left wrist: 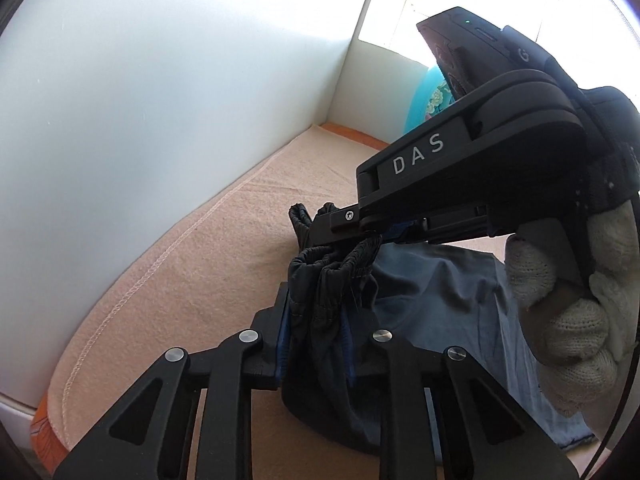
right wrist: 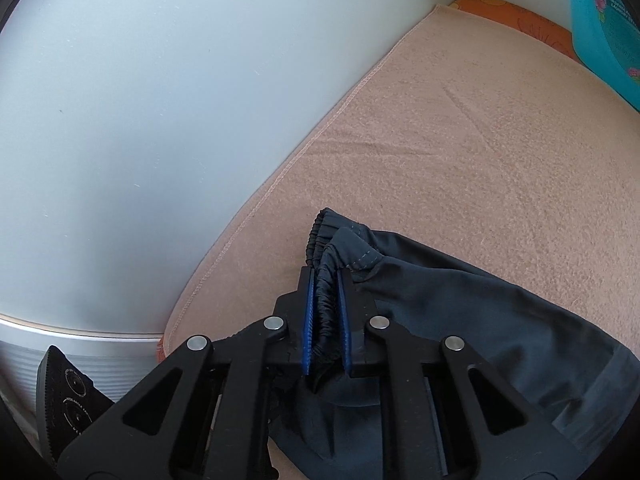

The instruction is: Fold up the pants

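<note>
Between the blue pads of my right claw (right wrist: 325,320) sits the pants' (right wrist: 460,280) gathered waistband, clamped; just ahead my left claw (left wrist: 316,316) pinches it too. Both lift one end, the rest bunched below on the towel-covered surface (right wrist: 460,140); hardly folded yet, I think.

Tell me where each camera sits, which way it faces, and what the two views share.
Left wrist: sits on the left claw, facing down along its fingers at the pants on the pink blanket; it also shows the right claw and a gloved hand.
Right wrist: sits on the right claw, facing down at the pants' waistband on the blanket; only its own fingers show.
Shared: pants, blanket, white wall, blue tub.
</note>
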A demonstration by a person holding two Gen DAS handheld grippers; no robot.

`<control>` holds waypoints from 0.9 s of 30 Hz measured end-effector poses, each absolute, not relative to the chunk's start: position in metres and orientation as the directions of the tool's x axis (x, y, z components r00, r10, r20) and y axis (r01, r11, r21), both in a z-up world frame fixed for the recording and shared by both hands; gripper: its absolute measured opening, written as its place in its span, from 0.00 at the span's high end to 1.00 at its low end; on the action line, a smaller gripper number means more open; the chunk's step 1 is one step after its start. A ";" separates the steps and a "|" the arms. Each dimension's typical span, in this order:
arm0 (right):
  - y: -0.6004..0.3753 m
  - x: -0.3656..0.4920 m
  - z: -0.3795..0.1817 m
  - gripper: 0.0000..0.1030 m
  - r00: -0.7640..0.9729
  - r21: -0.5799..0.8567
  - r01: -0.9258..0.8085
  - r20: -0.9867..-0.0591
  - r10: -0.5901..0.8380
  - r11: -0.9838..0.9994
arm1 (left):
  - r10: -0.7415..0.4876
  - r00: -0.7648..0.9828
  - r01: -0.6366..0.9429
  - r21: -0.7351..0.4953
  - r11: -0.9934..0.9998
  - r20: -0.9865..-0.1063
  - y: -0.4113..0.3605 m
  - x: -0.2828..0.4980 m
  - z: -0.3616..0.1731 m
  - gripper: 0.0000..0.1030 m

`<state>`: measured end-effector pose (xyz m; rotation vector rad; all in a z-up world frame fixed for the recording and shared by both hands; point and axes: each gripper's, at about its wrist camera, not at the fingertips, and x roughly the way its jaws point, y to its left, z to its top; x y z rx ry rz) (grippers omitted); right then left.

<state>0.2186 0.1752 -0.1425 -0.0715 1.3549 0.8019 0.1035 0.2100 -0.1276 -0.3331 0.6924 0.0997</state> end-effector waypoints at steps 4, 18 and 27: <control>0.169 0.232 -0.123 0.58 -0.043 0.410 -0.542 -0.886 0.462 0.734 | -0.024 0.788 -0.161 -0.243 0.956 -0.616 0.201 0.100 -0.123 0.85; 0.162 0.212 -0.114 0.82 -0.053 0.343 -0.601 -0.918 0.392 0.722 | -0.063 0.813 -0.071 -0.207 0.976 -0.578 0.158 0.070 -0.114 0.85; 0.113 0.195 -0.033 0.84 0.051 0.427 -0.578 -0.831 0.554 0.695 | -0.114 0.867 0.007 -0.217 0.976 -0.484 0.151 0.041 -0.067 0.85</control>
